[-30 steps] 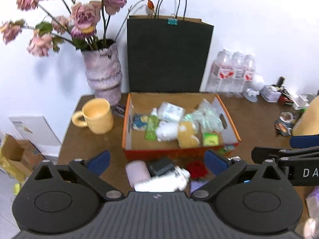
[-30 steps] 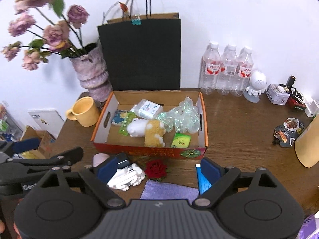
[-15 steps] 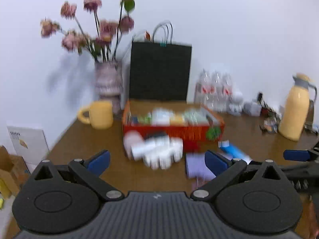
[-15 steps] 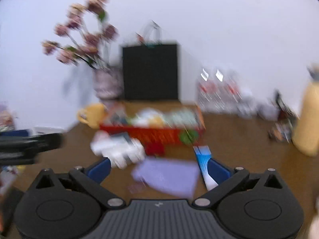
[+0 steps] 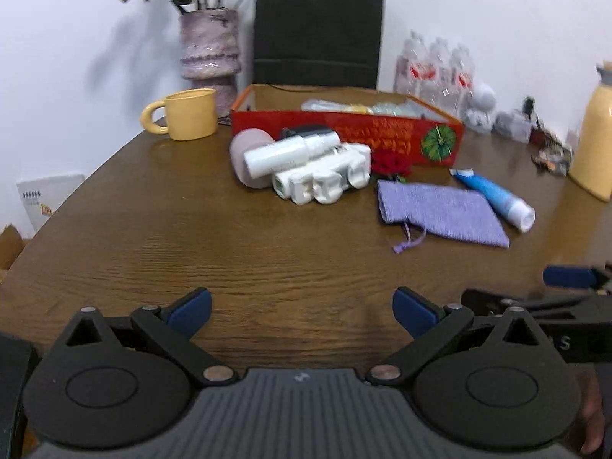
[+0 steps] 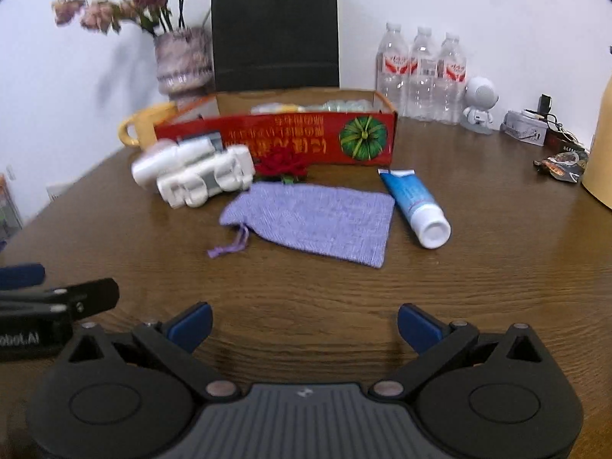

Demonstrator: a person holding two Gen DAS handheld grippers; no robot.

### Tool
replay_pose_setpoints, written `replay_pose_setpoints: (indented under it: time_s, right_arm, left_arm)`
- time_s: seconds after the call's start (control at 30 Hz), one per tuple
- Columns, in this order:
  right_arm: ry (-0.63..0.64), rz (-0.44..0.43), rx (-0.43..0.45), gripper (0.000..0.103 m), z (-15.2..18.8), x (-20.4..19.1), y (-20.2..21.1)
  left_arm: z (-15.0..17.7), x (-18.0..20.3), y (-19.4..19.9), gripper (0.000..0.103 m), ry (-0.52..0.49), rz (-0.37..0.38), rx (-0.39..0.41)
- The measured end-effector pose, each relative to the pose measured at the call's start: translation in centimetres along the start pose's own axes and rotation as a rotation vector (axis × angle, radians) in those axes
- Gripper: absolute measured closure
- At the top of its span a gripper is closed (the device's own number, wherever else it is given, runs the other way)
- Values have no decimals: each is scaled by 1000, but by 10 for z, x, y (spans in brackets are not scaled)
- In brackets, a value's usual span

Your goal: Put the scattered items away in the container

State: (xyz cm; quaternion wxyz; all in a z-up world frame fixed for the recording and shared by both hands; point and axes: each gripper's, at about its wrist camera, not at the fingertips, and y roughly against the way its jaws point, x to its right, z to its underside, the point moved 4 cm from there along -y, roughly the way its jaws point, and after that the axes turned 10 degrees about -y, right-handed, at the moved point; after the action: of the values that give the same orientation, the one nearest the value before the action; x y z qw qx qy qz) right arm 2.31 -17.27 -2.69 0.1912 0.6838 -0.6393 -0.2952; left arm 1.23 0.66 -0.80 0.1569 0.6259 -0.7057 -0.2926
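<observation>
A red cardboard box [image 5: 344,137] [image 6: 275,139] with several items inside stands mid-table. In front of it lie a white tube [image 5: 290,153], a white block pack [image 5: 325,181] [image 6: 206,181], a pink roll [image 5: 248,153], a red rose [image 5: 390,162] [image 6: 281,164], a purple knitted pouch [image 5: 440,210] [image 6: 317,222] and a blue tube [image 5: 493,199] [image 6: 415,206]. My left gripper [image 5: 302,308] and right gripper [image 6: 304,323] are both open and empty, low over the table's near side, well short of the items.
A yellow mug [image 5: 187,114], a vase of dried roses [image 5: 210,53] and a black paper bag [image 5: 317,26] stand around the box. Water bottles [image 6: 420,72], a white figurine [image 6: 478,105], small clutter and a yellow flask [image 5: 596,130] line the right back.
Both grippers have pulled back from above the box and dropped low over the table's near edge. The items have stayed in place.
</observation>
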Motion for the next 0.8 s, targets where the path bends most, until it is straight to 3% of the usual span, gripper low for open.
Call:
replay_pose_setpoints:
  time_s: [0.4,0.8]
  right_arm:
    - [2,11,-4,0,1,1,-9]
    - [-13,28,-2,0,-1,4,-9]
  left_arm:
    - [9,-5,-15,0,79,24,-34]
    - [9,-4,-22,0,19,-12,-52]
